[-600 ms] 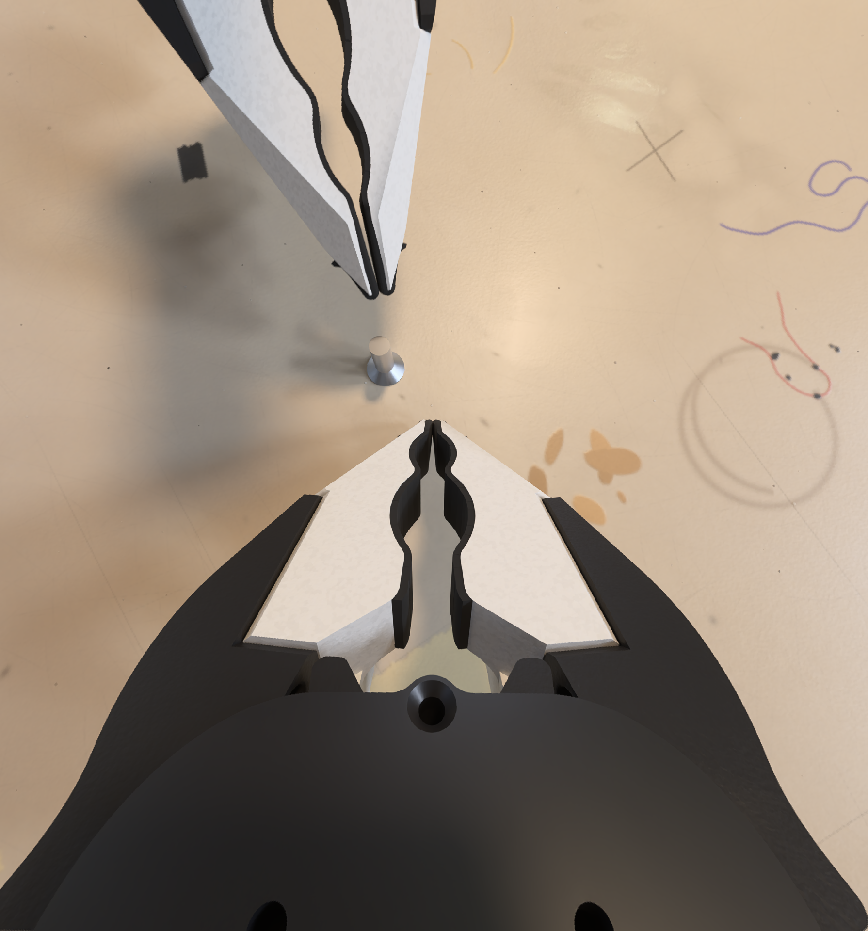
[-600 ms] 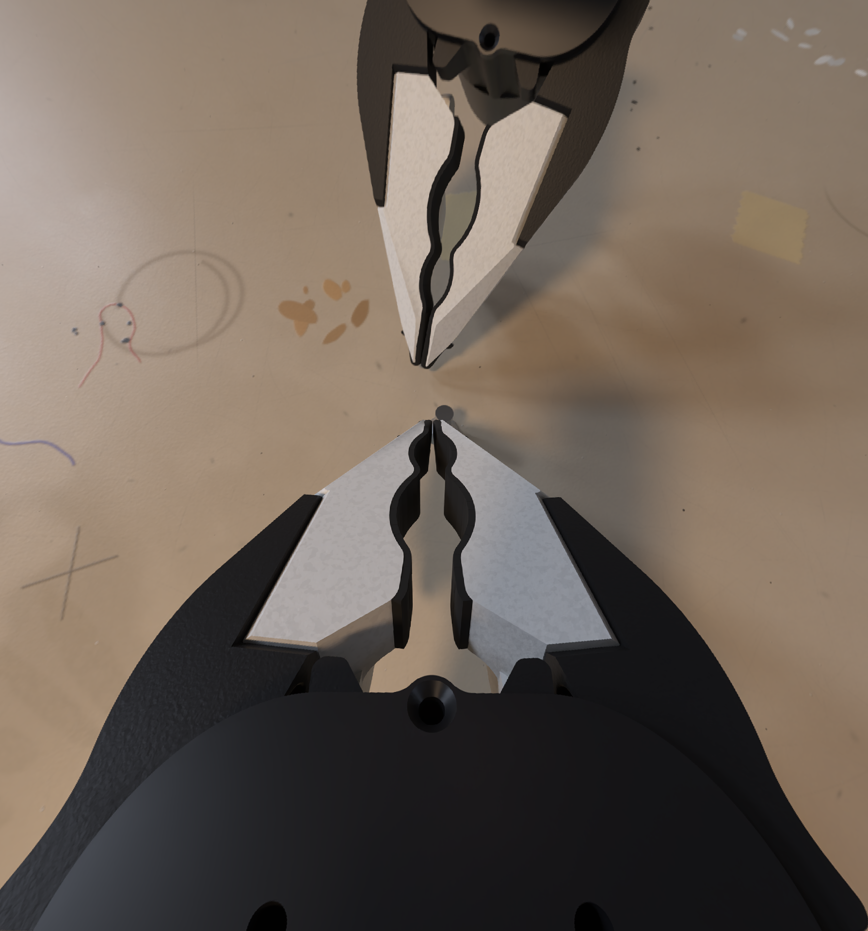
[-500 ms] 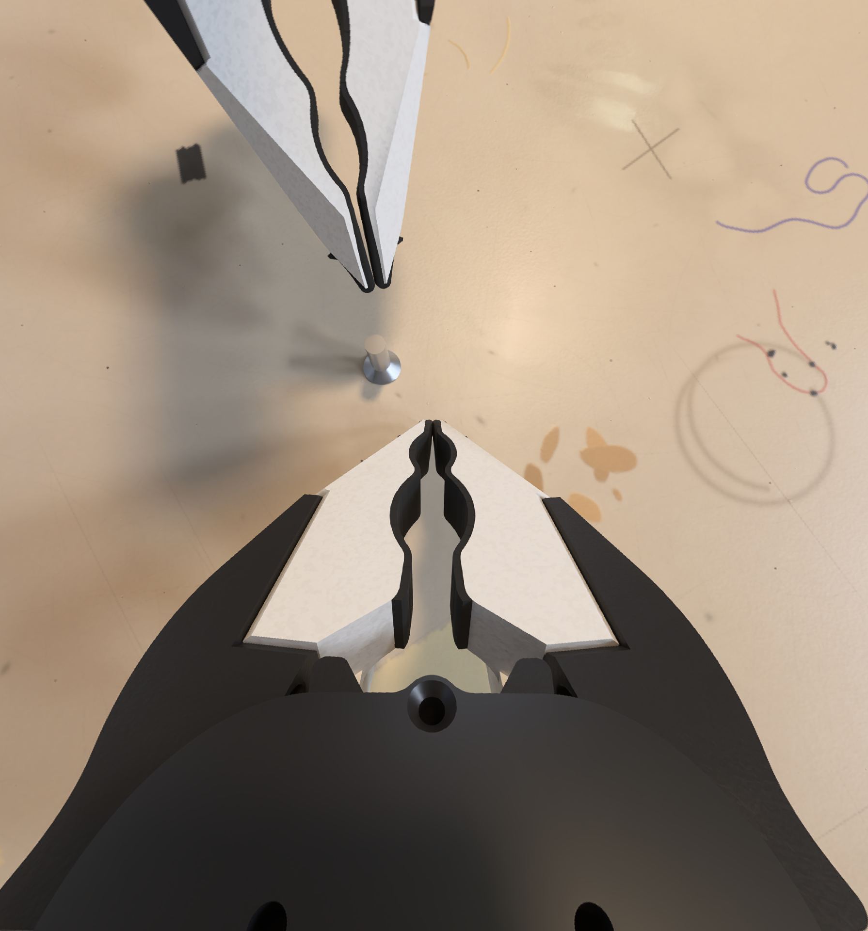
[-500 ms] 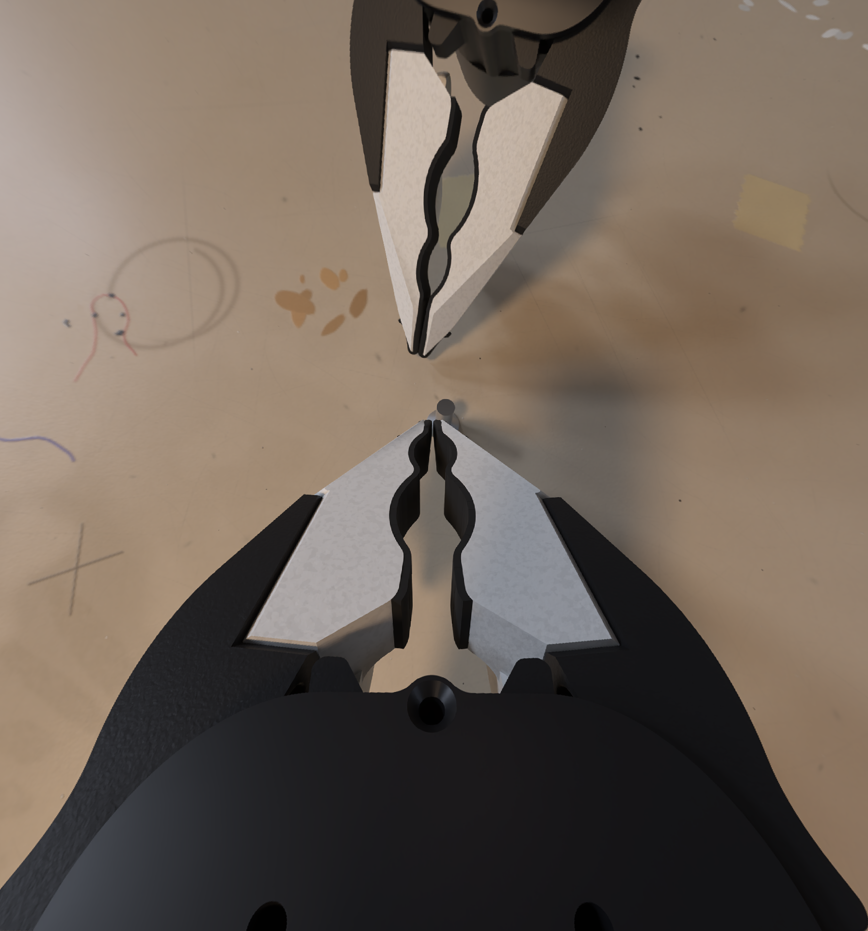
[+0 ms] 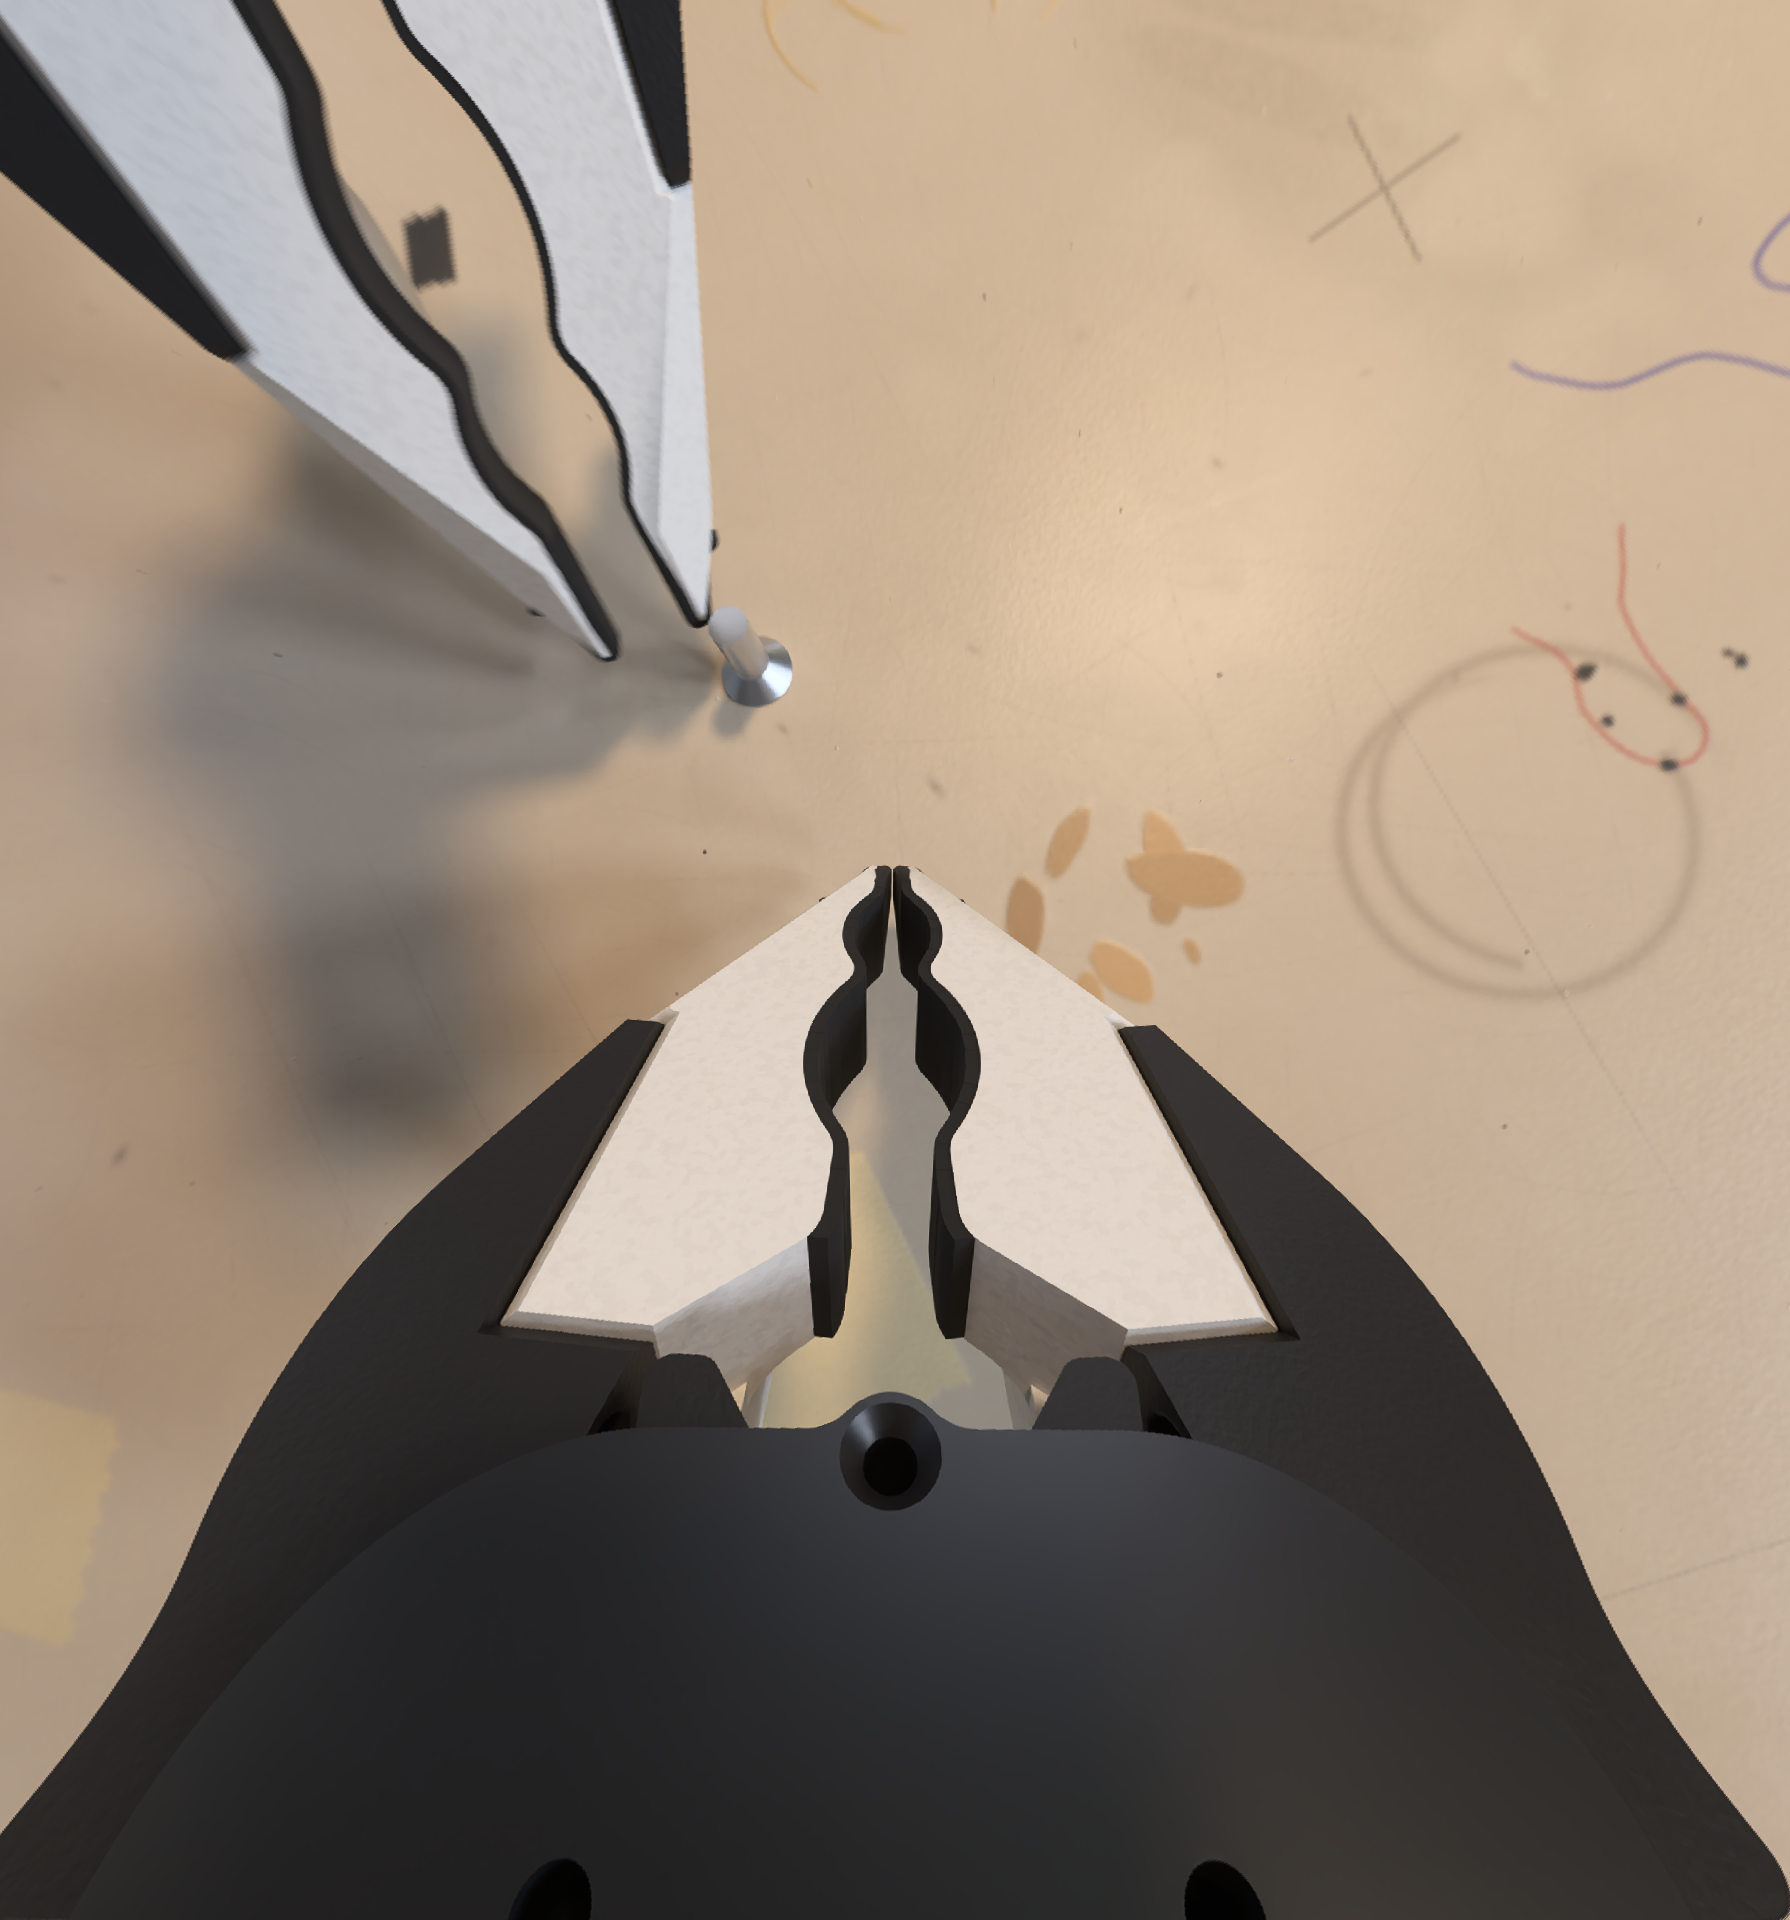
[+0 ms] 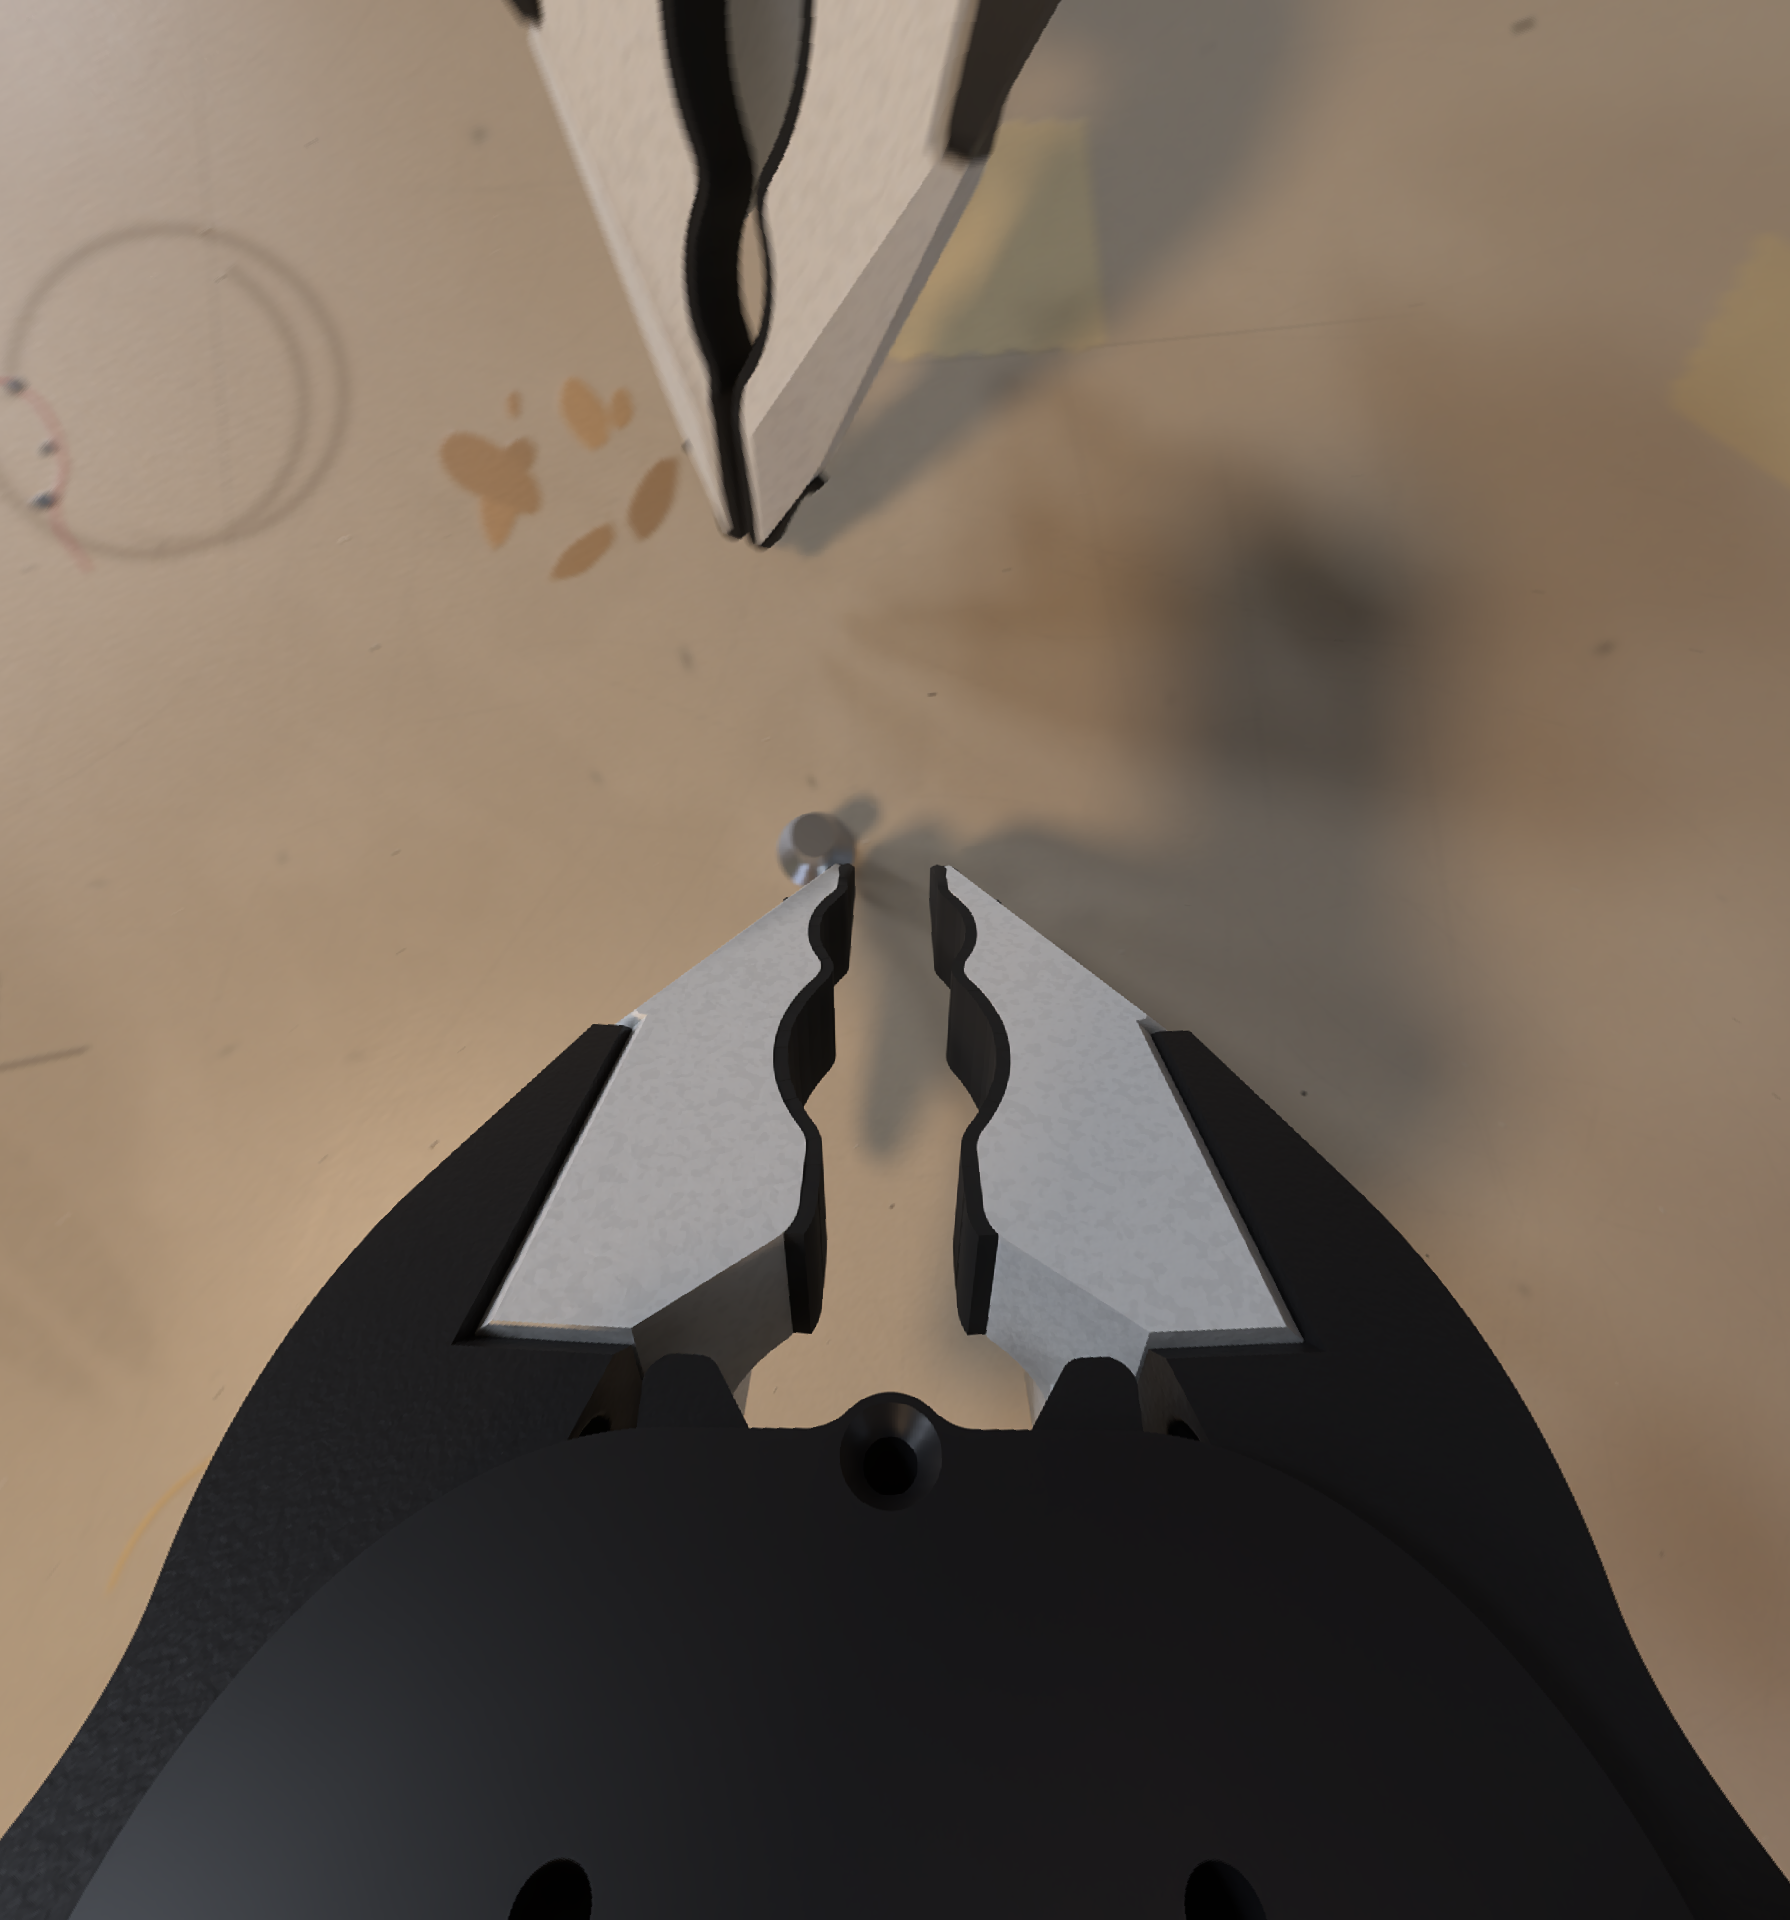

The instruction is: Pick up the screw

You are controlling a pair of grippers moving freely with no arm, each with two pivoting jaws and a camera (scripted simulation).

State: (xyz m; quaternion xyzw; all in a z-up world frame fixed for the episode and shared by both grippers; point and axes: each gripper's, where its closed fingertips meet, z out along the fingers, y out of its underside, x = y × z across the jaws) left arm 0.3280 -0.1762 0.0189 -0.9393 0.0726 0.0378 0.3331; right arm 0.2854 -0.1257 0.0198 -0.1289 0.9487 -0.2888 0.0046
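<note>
- The screw (image 5: 751,663) stands on its flat head on the tabletop (image 5: 1078,520), shank up, out in the middle of the surface with no tabletop edge or corner in either view; nothing grips it yet.
- The right gripper (image 6: 891,881), clenched tip to tip half a second ago, has now parted its fingers to a narrow gap and come down close to the screw.
- That gap is not around the screw. In the right wrist view the screw (image 6: 816,840) sits just past the tip of the gripper's left-hand finger (image 6: 829,896), touching or nearly touching it; in the left wrist view the same gripper (image 5: 657,634) has the shank just outside one fingertip, not between the two.
- By my reading, the grasp is opening but misaligned: closing now would likely pinch air or knock the screw over, so a small sideways shift to centre the shank seems needed first.
- The left gripper (image 5: 889,873) is still clenched on nothing, tips meeting, and has pulled back from the screw, which now lies farther ahead of it and to one side.
- Beside its tips lie orange blotches (image 5: 1151,894), and farther out a pencilled ring (image 5: 1525,821), both well apart from the screw.
</note>
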